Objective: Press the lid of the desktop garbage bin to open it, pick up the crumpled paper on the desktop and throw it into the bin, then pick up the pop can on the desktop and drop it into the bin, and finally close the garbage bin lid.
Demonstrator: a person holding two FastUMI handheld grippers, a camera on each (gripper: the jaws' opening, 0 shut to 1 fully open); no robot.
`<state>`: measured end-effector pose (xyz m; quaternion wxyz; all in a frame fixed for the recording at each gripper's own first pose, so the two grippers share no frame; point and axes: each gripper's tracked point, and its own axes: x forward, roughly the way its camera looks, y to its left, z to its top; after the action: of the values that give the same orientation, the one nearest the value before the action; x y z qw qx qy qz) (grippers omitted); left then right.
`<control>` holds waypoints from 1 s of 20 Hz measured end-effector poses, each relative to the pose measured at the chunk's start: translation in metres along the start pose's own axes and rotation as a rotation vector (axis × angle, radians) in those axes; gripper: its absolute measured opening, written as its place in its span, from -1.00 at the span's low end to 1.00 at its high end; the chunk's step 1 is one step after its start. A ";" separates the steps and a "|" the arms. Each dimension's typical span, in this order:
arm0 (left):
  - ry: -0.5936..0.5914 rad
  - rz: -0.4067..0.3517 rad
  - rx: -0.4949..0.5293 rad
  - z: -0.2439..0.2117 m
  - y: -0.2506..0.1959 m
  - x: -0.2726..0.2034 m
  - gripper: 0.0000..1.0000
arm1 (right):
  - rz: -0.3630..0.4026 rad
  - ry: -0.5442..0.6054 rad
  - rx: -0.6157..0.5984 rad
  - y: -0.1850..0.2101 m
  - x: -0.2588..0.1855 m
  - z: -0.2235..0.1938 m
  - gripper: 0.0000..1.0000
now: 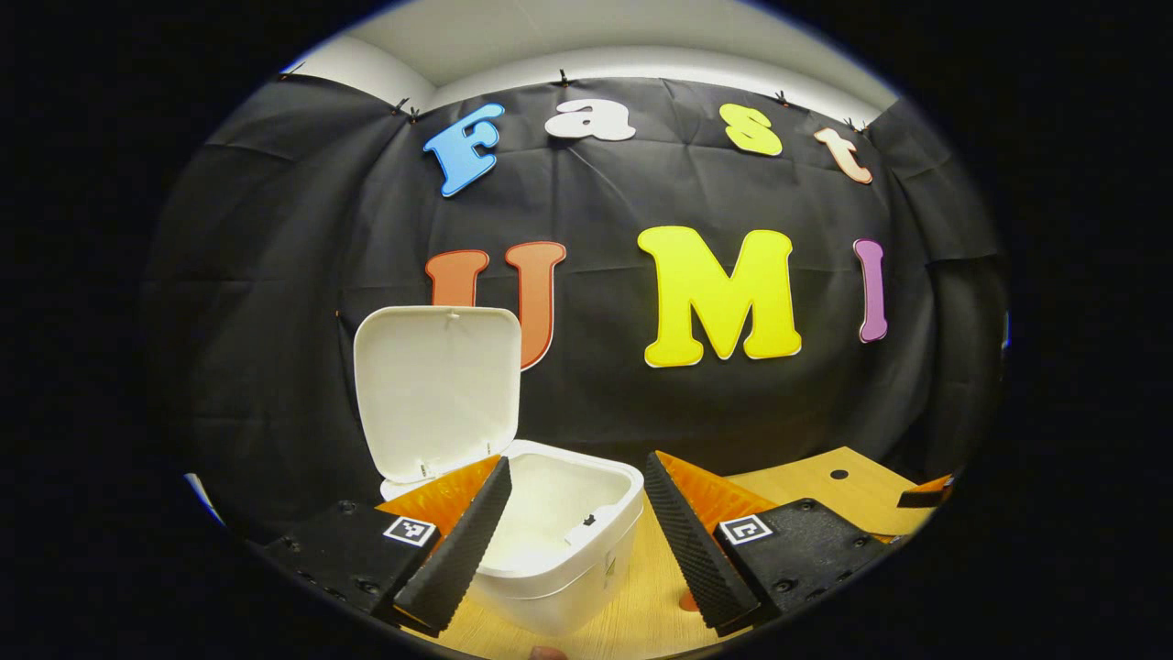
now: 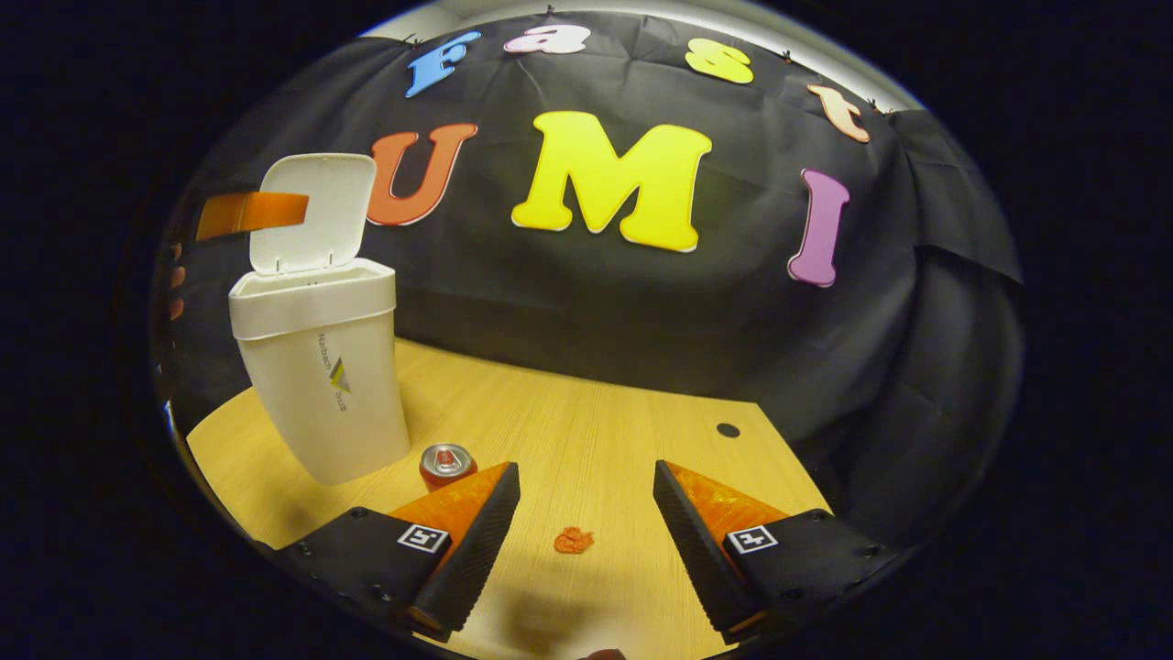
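The white plastic bin (image 2: 321, 385) stands open, lid (image 2: 312, 213) upright; bare wooden desktop (image 2: 596, 431) lies beside it, seemingly unobstructed.

Left gripper (image 1: 573, 532) and right gripper (image 2: 586, 536) both hold their jaws wide apart, gripping nothing

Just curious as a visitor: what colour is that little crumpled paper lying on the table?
Orange-red. The crumpled paper shows best in the right gripper view, lying on the wooden table.
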<state>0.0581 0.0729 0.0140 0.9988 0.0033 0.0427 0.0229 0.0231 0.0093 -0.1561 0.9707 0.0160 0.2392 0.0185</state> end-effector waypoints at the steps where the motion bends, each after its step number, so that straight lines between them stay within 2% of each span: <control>1: 0.001 -0.002 0.000 -0.001 0.001 -0.002 0.92 | 0.009 0.043 0.004 0.001 0.007 -0.010 0.89; 8: -0.012 0.002 0.012 0.003 0.001 -0.008 0.92 | 0.061 0.269 0.019 0.014 0.047 -0.077 0.89; 20: 0.001 0.018 0.002 0.001 0.008 -0.019 0.92 | 0.046 0.451 0.048 0.009 0.102 -0.129 0.89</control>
<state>0.0386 0.0795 0.0165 0.9985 0.0048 0.0435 0.0321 0.0527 0.0257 -0.3170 0.8912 0.0400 0.4502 0.0381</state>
